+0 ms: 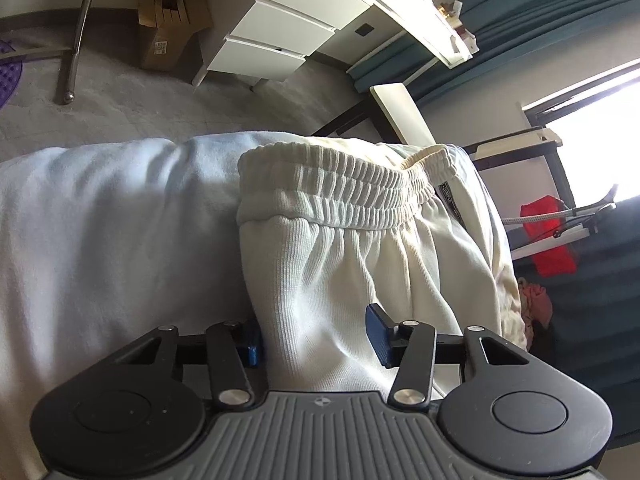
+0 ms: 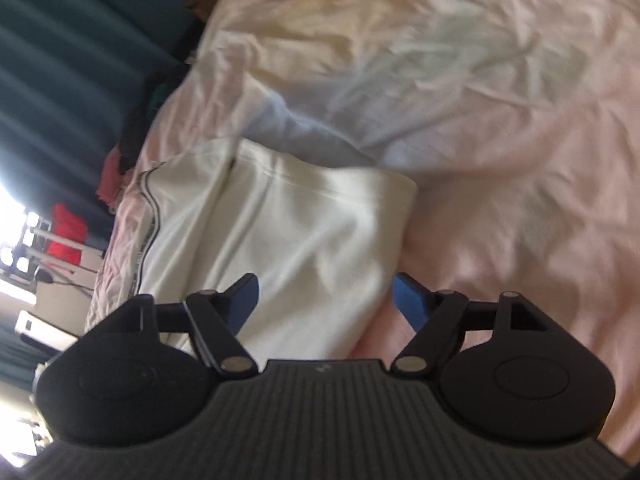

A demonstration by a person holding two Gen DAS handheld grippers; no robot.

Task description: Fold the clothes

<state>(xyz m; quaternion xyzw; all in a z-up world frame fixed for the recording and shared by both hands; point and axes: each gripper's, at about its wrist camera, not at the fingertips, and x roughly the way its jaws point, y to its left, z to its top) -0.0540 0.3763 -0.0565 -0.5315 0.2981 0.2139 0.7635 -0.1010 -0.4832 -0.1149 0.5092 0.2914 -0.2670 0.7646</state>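
In the left wrist view, the left gripper (image 1: 316, 338) sits closest, with its two blue fingers spread wide apart and the white pants (image 1: 348, 264) bulging up between them. The left finger is partly tucked behind the edge of the cloth, and the right blue finger (image 1: 378, 334) lies against it; whether the fingers press the cloth is too hard to tell. Just past the gripper, the pants rise to a puffy stretchy waistband (image 1: 332, 188) with a small dark tag on its right side. To the left of the pants lies a pale blue-white sheet (image 1: 104, 216). Farther off there is grey carpet (image 1: 132, 104), a brown cardboard box (image 1: 172, 20) and white drawers (image 1: 276, 36) — and on the far right, teal curtains (image 1: 532, 20) and a bright window. In the right wrist view, which is a bit blurry, the right gripper (image 2: 324, 300) is also wide open, holding nothing, with the folded end of the pants (image 2: 288, 232) lying between its fingers. The pants rest on a wrinkly pink bedsheet (image 2: 500, 160) that spreads far and to the right — something red (image 2: 68, 236) shows far off on the left.
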